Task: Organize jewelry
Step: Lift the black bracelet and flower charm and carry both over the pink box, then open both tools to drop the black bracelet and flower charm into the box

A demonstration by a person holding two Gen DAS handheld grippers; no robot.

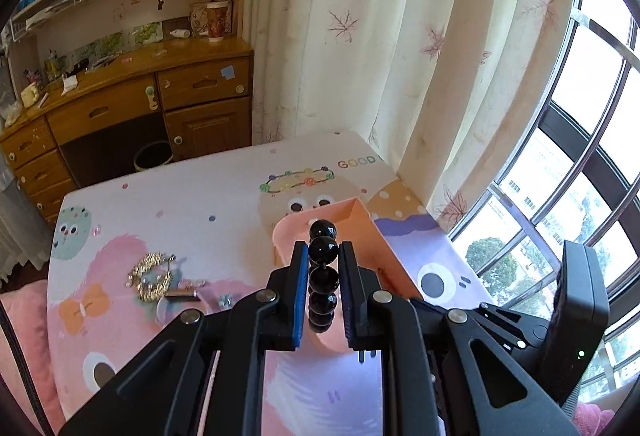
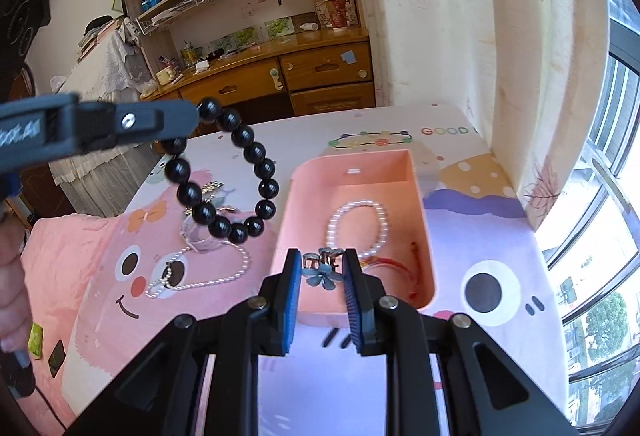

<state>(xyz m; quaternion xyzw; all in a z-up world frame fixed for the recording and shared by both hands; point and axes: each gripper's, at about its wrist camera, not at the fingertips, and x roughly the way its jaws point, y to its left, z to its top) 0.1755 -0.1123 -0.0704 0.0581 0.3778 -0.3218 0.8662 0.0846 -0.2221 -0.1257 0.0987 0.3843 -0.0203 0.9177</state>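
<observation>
My left gripper (image 1: 323, 250) is shut on a black bead bracelet (image 1: 323, 272), which hangs in the air. In the right wrist view that bracelet (image 2: 264, 168) dangles from the left gripper (image 2: 196, 114) to the left of the pink box (image 2: 420, 196). My right gripper (image 2: 321, 262) is shut on a small grey-blue flower hair clip (image 2: 322, 270) above the near edge of the box. Inside the box lie a white pearl bracelet (image 2: 356, 220) and a red string bracelet (image 2: 400, 268).
On the cartoon play mat (image 2: 492, 236) lie a silver bead chain (image 2: 212, 278), a ring-like band (image 2: 198, 240) and a gold wreath brooch (image 1: 154, 276). A wooden desk with drawers (image 1: 132, 104) stands behind. A curtain (image 1: 380, 36) and a window (image 1: 580, 176) are at the right. A person's hand (image 2: 10, 276) shows at left.
</observation>
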